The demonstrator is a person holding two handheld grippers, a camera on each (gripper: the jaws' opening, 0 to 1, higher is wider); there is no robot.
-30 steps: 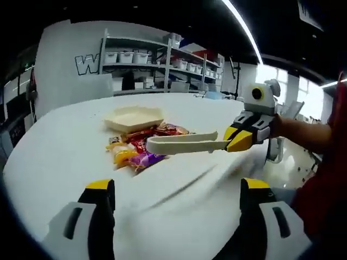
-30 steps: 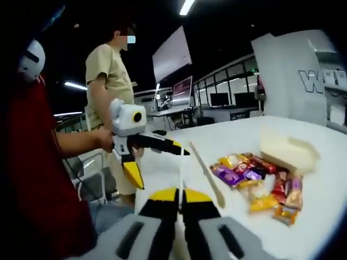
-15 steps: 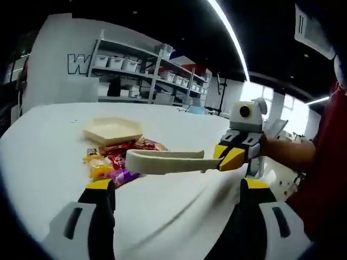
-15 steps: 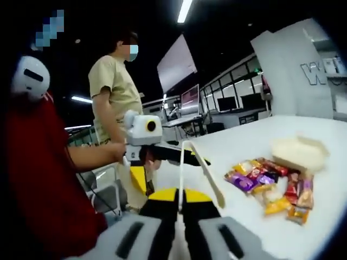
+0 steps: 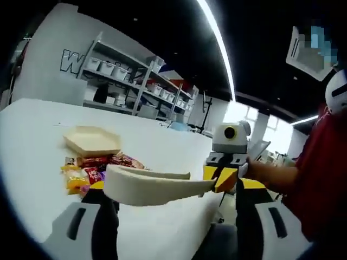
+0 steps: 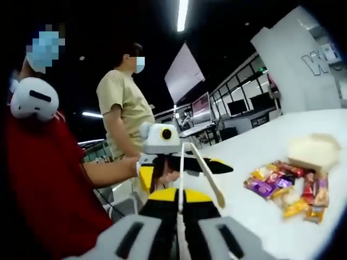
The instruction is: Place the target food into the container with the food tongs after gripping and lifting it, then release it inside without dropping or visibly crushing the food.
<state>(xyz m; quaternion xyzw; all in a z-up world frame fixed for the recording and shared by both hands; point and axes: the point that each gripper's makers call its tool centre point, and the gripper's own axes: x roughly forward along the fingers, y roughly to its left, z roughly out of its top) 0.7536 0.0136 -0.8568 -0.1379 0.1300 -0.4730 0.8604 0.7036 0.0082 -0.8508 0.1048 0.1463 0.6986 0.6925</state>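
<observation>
My right claw (image 6: 179, 201) clamps the tongs (image 5: 146, 186) above the counter (image 5: 32, 141); my left claw (image 5: 171, 203) gapes wide, snacks (image 6: 284, 184) beside the container (image 5: 92, 142)

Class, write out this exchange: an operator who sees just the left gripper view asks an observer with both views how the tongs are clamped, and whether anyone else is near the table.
Operator: In the left gripper view I see the tongs side-on, held by the right gripper. How are they clamped?
Observer: In the right gripper view, that gripper's two jaws stand closed together on the tongs' handle end, with both arms running forward from between them.
Operator: Is anyone else near the table?
Observer: Yes. The right gripper view shows a person in a beige shirt standing just past the table's edge.
</observation>
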